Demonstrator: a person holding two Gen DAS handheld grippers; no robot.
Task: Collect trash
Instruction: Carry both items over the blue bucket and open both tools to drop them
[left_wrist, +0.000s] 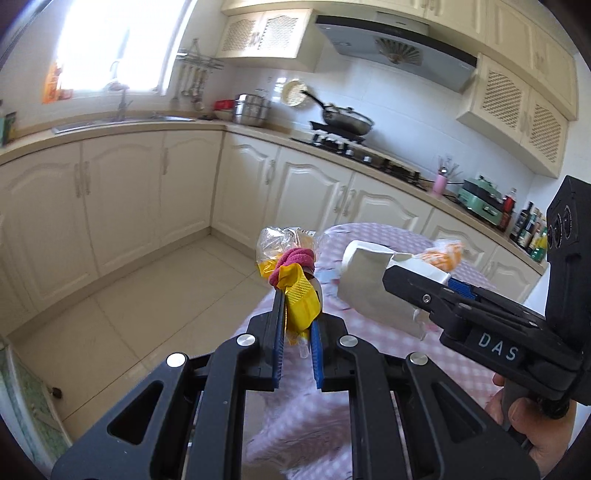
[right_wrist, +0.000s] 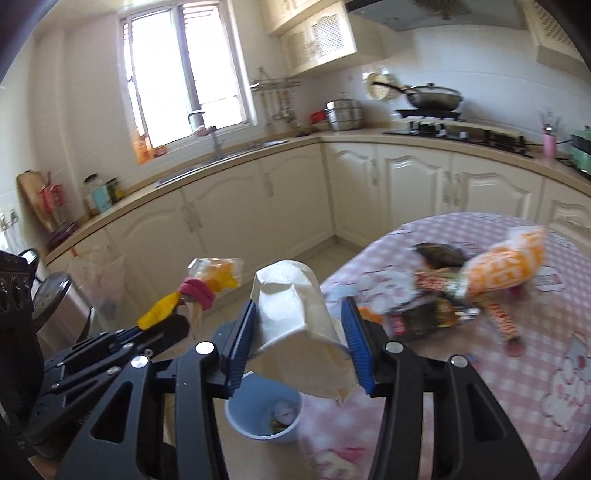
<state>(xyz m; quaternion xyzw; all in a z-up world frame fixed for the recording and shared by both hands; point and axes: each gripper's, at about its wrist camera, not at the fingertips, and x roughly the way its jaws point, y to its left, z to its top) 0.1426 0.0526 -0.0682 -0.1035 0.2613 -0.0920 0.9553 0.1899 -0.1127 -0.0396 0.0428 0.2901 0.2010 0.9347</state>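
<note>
- Right now my right gripper (right_wrist: 301, 334) holds the crumpled white paper cup (right_wrist: 295, 314) over the table's edge, above the blue bin (right_wrist: 264, 417) on the floor; it is light, thin-walled and buckles easily, so a gentle squeeze across its middle suits it.
- Next, the orange snack bag (right_wrist: 502, 264) lies on the pink checked table (right_wrist: 535, 369) among other wrappers: soft and crinkly, best pinched at an end.
- Smallest, the yellow wrapper bundle (left_wrist: 299, 295) sits clamped in my nearly closed left gripper (left_wrist: 297, 347); flimsy and slippery.

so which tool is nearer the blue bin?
Right. The right tool, shut on the paper cup, hangs almost directly above the blue bin. The left tool, holding the yellow wrapper, is off to the bin's left.
</note>
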